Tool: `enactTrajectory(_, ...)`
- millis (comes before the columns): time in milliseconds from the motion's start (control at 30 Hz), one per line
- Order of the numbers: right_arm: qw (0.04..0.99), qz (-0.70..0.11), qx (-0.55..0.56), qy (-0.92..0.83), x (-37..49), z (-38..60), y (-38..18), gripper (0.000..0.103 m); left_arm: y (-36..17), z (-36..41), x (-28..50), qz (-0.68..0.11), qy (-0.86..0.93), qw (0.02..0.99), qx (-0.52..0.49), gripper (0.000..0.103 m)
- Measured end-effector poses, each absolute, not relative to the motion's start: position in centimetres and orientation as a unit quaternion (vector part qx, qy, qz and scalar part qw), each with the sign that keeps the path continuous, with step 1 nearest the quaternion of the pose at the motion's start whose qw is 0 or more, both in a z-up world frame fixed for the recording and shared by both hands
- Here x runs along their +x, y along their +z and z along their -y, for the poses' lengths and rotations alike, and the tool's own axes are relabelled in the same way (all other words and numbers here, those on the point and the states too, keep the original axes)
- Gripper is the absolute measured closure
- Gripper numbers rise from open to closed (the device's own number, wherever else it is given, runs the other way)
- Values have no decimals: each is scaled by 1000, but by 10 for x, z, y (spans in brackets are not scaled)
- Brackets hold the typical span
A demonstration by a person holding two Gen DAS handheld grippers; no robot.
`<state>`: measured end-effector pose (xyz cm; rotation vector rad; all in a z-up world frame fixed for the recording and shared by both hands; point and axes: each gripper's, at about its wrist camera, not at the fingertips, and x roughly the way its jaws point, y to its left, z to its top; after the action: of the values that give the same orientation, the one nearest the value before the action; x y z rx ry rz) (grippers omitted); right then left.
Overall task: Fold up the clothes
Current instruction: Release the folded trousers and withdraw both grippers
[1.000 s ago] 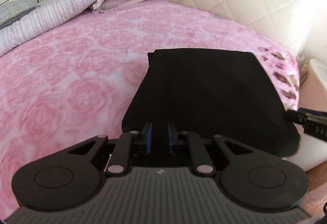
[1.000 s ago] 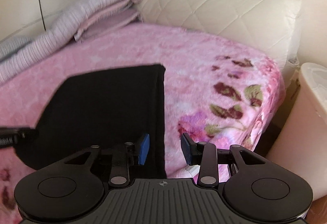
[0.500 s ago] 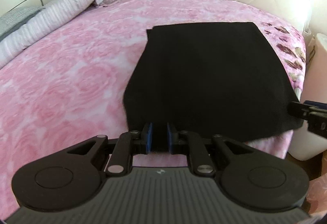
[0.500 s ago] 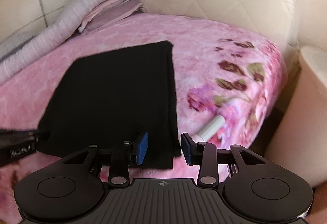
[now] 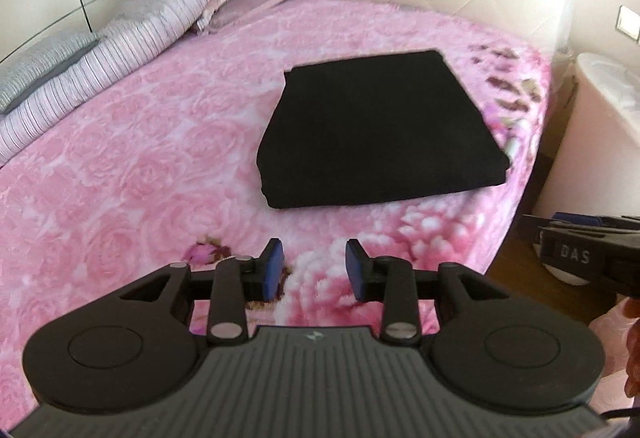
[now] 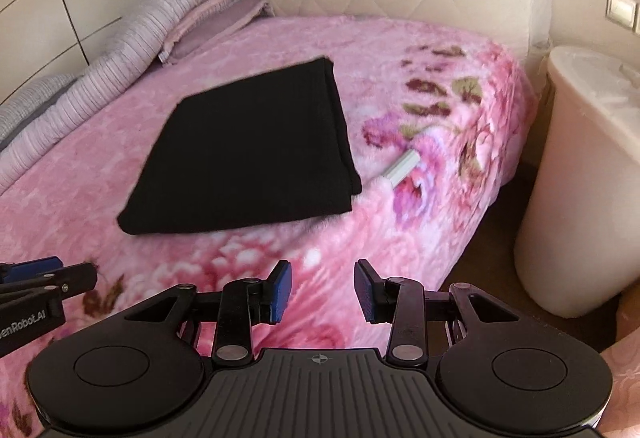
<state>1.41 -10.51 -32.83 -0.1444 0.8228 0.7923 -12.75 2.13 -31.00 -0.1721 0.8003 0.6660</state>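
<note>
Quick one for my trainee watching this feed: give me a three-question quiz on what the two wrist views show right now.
1. True or false: the folded black cloth garment lies flat on the pink rose-patterned plush blanket, clear of both grippers.
2. Multiple choice: what lies just beside the garment's right edge in the right wrist view? A) a short white tube B) a green bottle C) a wooden hanger
3. Fill in: the left gripper and the right gripper both stand ____, with nothing between the blue pads.

Key: 1 true; 2 A; 3 open. The left jaws have just been opening.
</note>
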Motion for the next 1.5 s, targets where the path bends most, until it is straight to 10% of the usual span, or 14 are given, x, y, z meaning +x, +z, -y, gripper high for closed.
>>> enactTrajectory(1500,842,-359,-89,392,-3,109,-302,64,-288,-36,-171,-342,322,868,-160,66)
